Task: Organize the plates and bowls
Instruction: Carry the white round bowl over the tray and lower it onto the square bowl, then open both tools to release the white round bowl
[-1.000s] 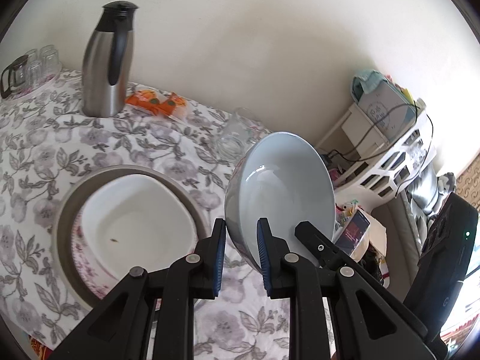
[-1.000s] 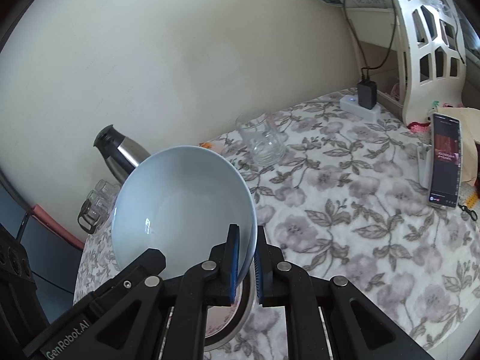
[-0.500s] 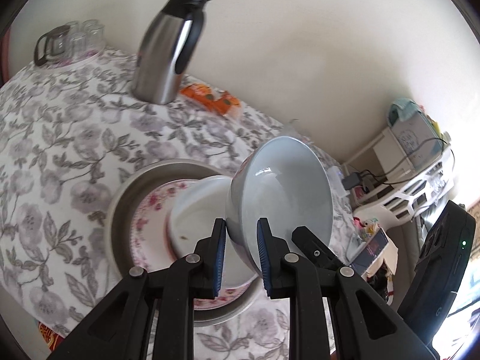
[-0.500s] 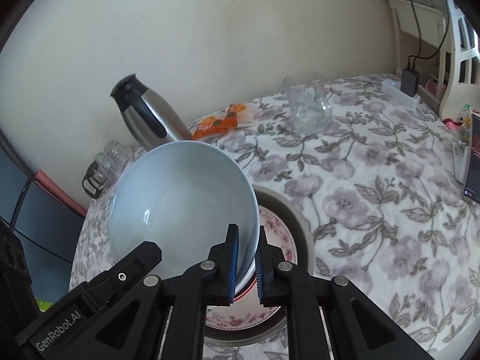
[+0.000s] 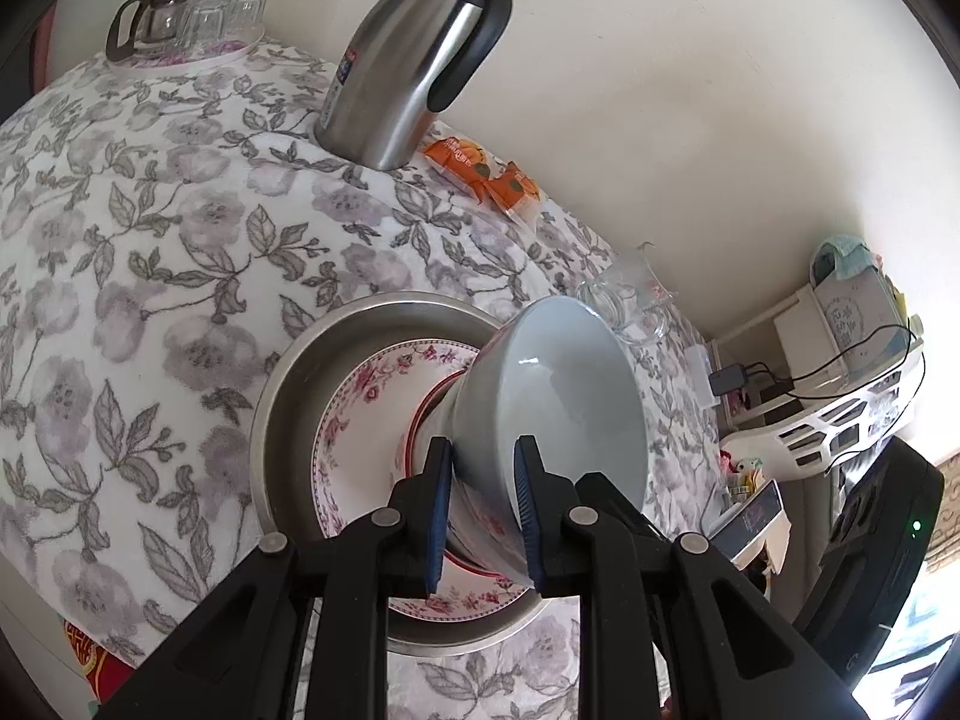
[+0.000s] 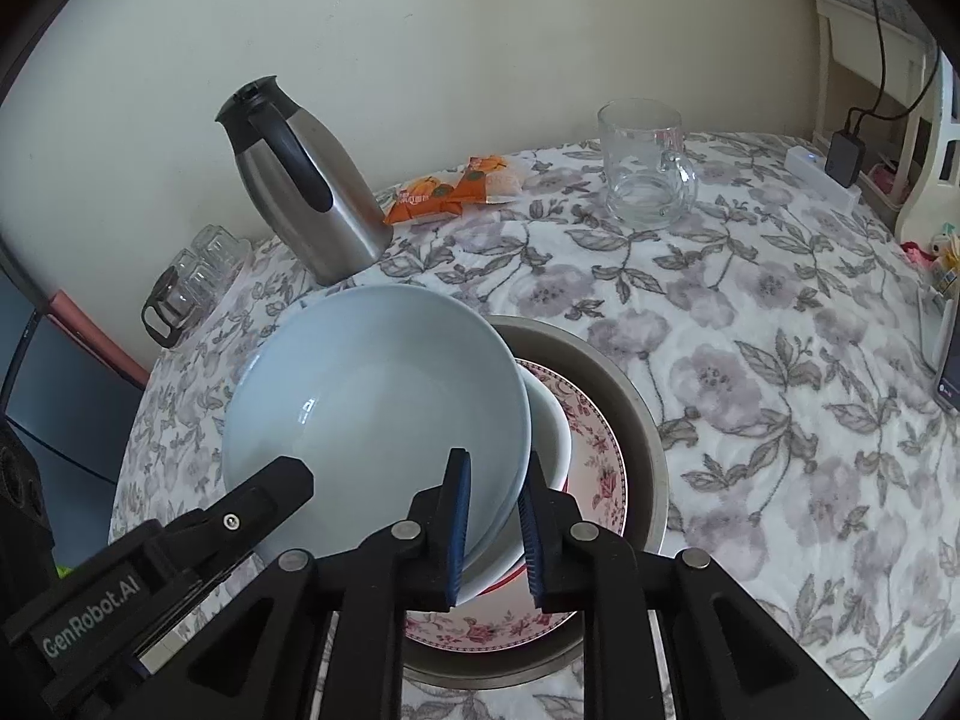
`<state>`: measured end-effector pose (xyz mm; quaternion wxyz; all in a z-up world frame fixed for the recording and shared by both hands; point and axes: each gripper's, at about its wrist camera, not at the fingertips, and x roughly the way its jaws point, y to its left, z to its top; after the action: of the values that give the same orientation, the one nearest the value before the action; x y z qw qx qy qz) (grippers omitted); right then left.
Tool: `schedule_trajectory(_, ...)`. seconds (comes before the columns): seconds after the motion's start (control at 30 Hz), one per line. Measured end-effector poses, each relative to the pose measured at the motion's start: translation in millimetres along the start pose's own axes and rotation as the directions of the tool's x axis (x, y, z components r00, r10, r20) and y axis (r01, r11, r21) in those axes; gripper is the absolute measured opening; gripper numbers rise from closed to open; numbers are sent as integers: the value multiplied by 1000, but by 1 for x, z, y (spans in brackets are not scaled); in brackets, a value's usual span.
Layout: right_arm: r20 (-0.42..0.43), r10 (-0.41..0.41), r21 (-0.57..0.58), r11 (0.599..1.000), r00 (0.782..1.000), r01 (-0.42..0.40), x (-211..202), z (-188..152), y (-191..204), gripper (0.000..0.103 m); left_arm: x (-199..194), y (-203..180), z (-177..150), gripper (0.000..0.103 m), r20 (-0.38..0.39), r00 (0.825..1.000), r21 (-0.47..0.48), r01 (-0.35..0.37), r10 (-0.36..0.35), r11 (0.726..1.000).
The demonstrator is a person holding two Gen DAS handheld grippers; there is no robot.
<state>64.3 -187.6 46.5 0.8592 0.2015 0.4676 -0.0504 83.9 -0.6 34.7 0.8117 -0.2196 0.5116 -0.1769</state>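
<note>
A pale blue bowl (image 5: 558, 396) (image 6: 372, 396) hangs tilted over a stack in a metal basin (image 5: 288, 396) (image 6: 648, 420). The stack is a floral plate (image 5: 360, 420) (image 6: 600, 450) with a white, red-edged bowl (image 6: 549, 426) on it. The blue bowl's foot sits at the white bowl (image 5: 420, 426). My left gripper (image 5: 483, 510) is shut on the blue bowl's near rim. My right gripper (image 6: 495, 525) straddles the opposite rim. Its jaws are opening, and the pads stand a little off the wall.
On the floral tablecloth stand a steel jug (image 5: 414, 66) (image 6: 300, 198), orange snack packets (image 6: 456, 189), a glass mug (image 6: 645, 162) and a tray of glasses (image 5: 186, 18). A phone (image 6: 948, 360) and a power strip (image 6: 822, 168) lie at the right, with a white shelf (image 5: 840, 420) beyond.
Both grippers carried the blue bowl across and down until it came over the basin's stack. The right gripper's pads, tight on the rim before, have spread apart.
</note>
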Motion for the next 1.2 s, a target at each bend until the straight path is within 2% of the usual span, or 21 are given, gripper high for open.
schedule_trajectory(0.2,30,-9,-2,1000,1000,9,-9,3,1,18,-2,3,3,22,21,1000,-11,-15,15,1000)
schedule_trajectory(0.3,40,-39,-6,999,998,40,-12,4,-3,19,-7,5,5,22,43,999,-3,-31,32,999)
schedule_trajectory(0.6,37,-13,44,999,999,12,-16,0,-19,19,-11,10,4,22,49,998,-11,-27,27,1000)
schedule_trajectory(0.67,44,-15,40,999,999,13,-19,-2,-18,27,-15,12,2,23,53,998,-8,-28,29,1000)
schedule_trajectory(0.73,51,-13,46,999,999,10,-23,-6,-19,36,-17,13,-2,32,54,997,-1,-47,47,999)
schedule_trajectory(0.77,53,-14,48,999,999,12,-24,-9,-19,40,-18,15,-4,42,55,997,2,-57,57,998)
schedule_trajectory(0.8,54,-18,48,999,998,15,-26,-11,-20,40,-19,16,-7,47,56,996,4,-69,69,998)
schedule_trajectory(0.93,69,-16,43,999,998,13,-35,-19,-18,44,-24,21,-14,52,57,992,13,-111,110,994)
schedule_trajectory(1.1,103,-22,21,1000,994,20,-50,-32,-11,51,-31,25,-25,74,75,981,55,-183,179,982)
schedule_trajectory(1.2,106,-28,6,1000,994,28,-53,-42,-10,55,-32,29,-33,79,79,974,84,-219,213,972)
